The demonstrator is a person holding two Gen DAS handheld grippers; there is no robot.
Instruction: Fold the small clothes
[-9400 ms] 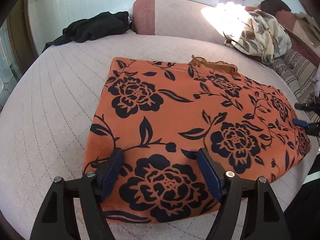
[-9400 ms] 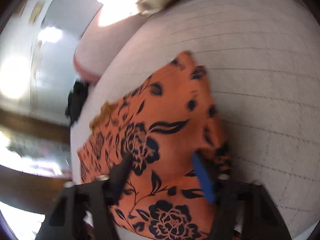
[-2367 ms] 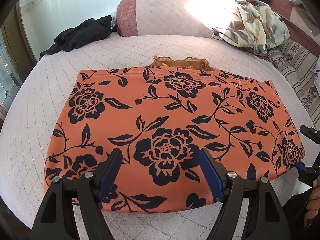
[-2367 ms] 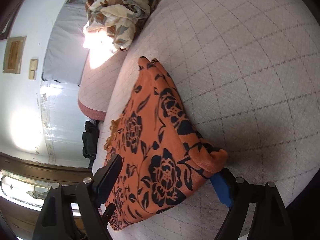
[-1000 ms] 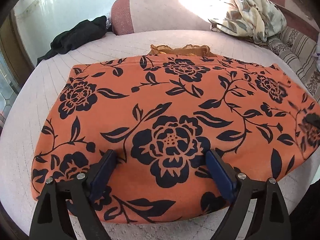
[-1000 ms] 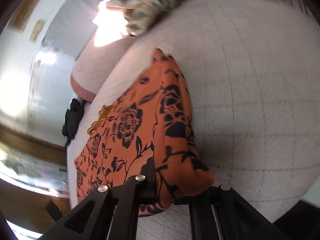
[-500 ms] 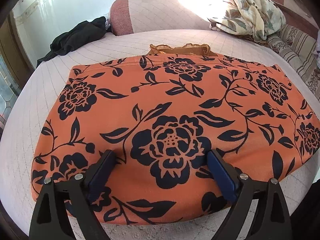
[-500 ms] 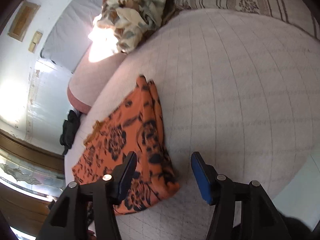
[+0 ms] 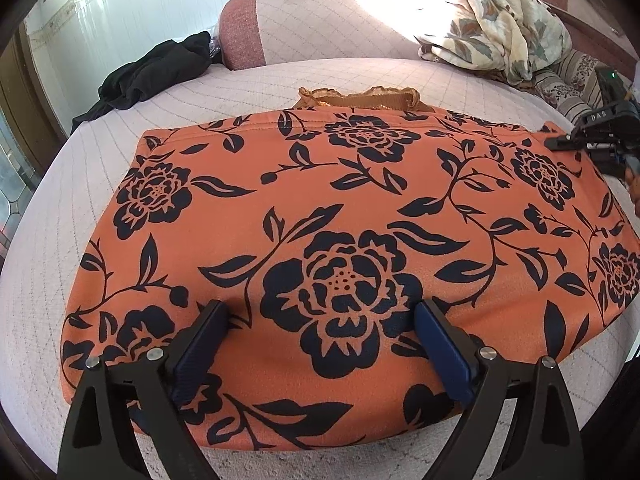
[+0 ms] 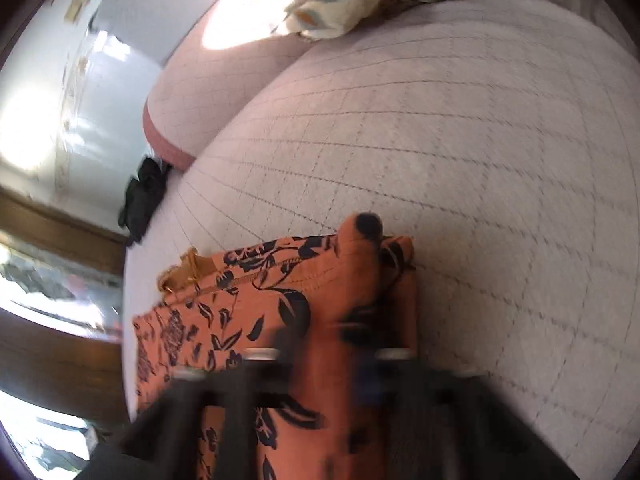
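Left wrist view gives me the orange floral garment point(image 9: 340, 208) spread flat on the quilted pink bed point(image 9: 48, 264), its near folded edge lying right under my left gripper point(image 9: 320, 344). Those jaws stand wide, one blue pad on either side of the big black flower, both fingertips resting on the cloth with nothing pinched between them.

At the far right corner of the garment I see my right gripper point(image 9: 568, 142) — its black tip sits at the cloth's top edge. From the right wrist view the picture is blurred, but the right gripper point(image 10: 328, 356) has its fingers drawn in narrow around a raised fold of the orange fabric point(image 10: 352, 288), which stands up between them and runs forward beyond the tips. I read that as clamped on the garment's corner.

Beyond the far hem, a strip of brown lace point(image 9: 358, 98) pokes out from beneath the cloth. Farther off to the left of my fingers lies a black garment point(image 9: 152, 72); far right — a crumpled leaf-print blanket point(image 9: 500, 36) by the bolster point(image 9: 304, 28).
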